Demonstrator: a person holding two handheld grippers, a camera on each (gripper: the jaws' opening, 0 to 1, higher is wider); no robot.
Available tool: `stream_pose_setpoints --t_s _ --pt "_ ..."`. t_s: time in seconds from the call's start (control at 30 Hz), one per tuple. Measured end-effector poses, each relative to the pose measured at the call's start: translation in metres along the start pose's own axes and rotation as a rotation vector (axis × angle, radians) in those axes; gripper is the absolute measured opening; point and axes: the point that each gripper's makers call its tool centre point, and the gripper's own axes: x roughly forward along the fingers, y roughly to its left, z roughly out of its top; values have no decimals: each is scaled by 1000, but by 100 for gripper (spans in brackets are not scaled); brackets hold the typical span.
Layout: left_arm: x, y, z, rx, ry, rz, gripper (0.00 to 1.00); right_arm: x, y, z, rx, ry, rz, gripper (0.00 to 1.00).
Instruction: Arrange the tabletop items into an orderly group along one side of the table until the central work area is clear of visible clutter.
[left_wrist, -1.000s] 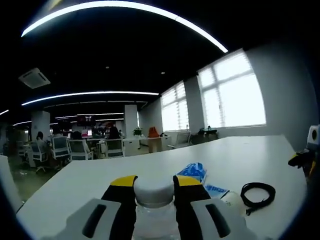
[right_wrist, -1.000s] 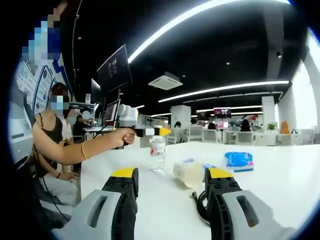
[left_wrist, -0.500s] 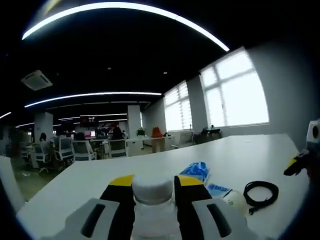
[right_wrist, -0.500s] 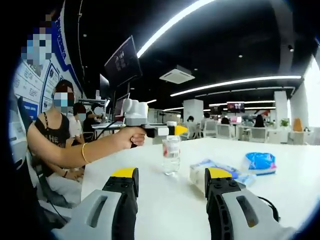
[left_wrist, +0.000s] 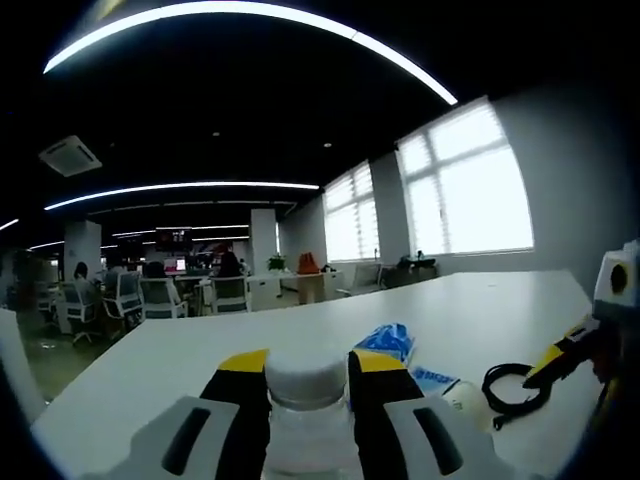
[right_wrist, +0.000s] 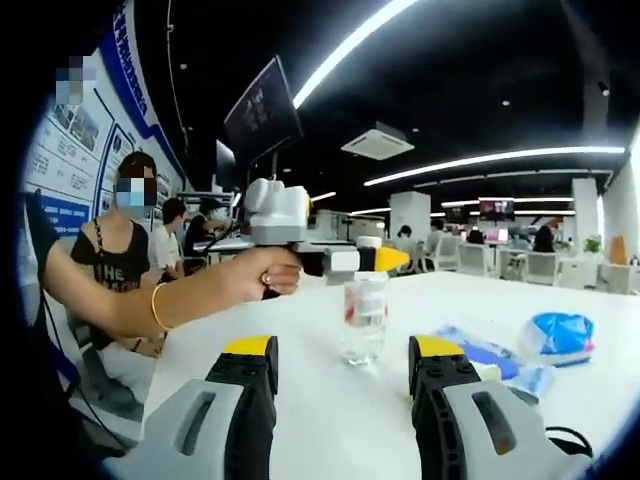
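Your left claw grips the bottle by its neck; jerk it and it may swing loose. Your right claw hangs open over the bench.

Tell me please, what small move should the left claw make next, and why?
Probably carry the water bottle toward the blue packet and set it down there. The left claw is shut on the bottle's neck, the bottle stands apart from the packet, and the black cable lies further to the side.

Clear plastic bottle w/ white cap, smooth matt white table, glossy blue plastic pkt — crinkled
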Motion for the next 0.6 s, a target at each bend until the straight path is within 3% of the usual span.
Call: stream_pose_setpoints --t_s 0.6 --pt "0 -1 0 -7 8 -8 28 72 -11 -22 25 59 -32 49"
